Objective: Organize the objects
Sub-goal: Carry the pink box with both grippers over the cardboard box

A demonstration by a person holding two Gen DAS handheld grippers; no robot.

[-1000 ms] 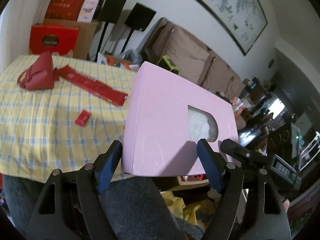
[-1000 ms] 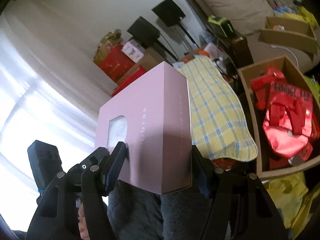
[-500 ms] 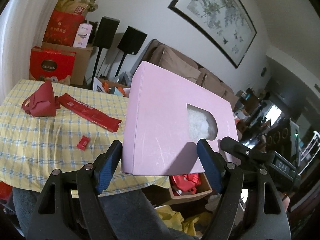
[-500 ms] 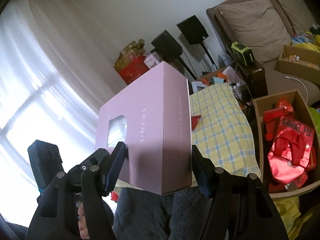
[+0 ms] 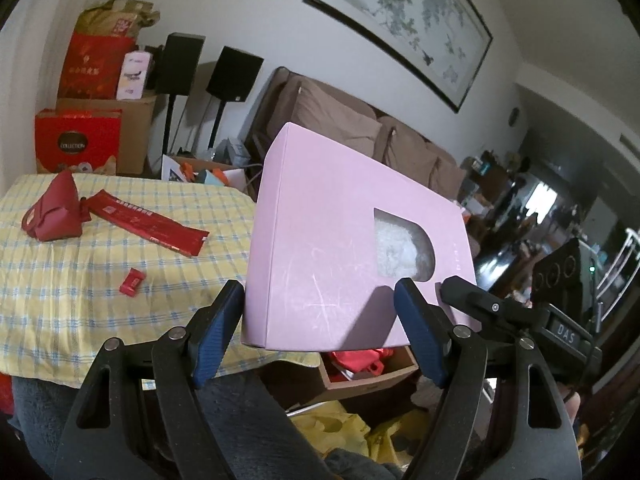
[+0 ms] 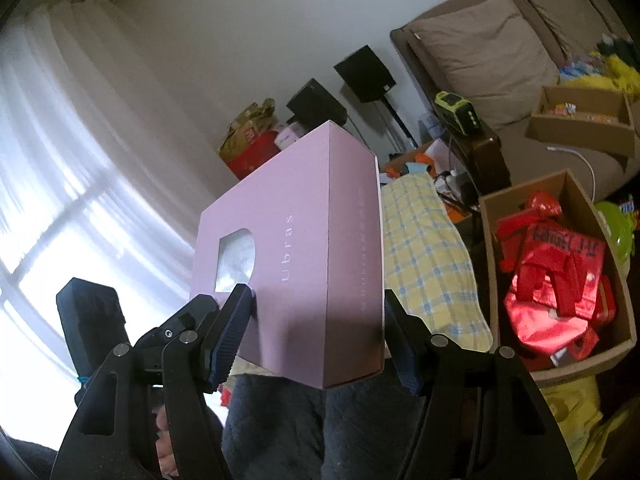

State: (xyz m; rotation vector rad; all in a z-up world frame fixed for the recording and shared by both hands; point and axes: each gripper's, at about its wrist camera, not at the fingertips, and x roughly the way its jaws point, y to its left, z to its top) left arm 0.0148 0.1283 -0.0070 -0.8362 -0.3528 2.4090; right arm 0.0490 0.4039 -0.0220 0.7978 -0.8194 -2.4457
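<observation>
A: Item one?
B: Pink box (image 5: pixel 320 248), flat cardboard, arched window cut in its broad face with white material behind it, "Ubras" printed beside the window in the right wrist view (image 6: pixel 288 264). Position: held in the air, tilted, above a dark fleece-covered lap and in front of the table (image 5: pixel 60 280).

A: Held by what?
B: Left gripper (image 5: pixel 320 320): blue-padded fingers set wide, one pad on each side of the box's near end. The near pad seems to touch the edge; the far pad sits over the broad face, and contact there is hard to judge. Right gripper (image 6: pixel 316 332): fingers spread to the box's width, one pad on the windowed face, the other behind the far edge, clamping the box.

A: Table contents?
B: Yellow-and-blue checked cloth; a folded red pouch (image 5: pixel 54 216) at the far left; a long red packet (image 5: pixel 148 228) just beside it; a small red wrapper (image 5: pixel 131 281) lying apart, nearer the front edge.

A: Floor?
B: Open cardboard box (image 6: pixel 624 312) right of the table, filled with shiny red bags (image 6: pixel 556 292).
</observation>
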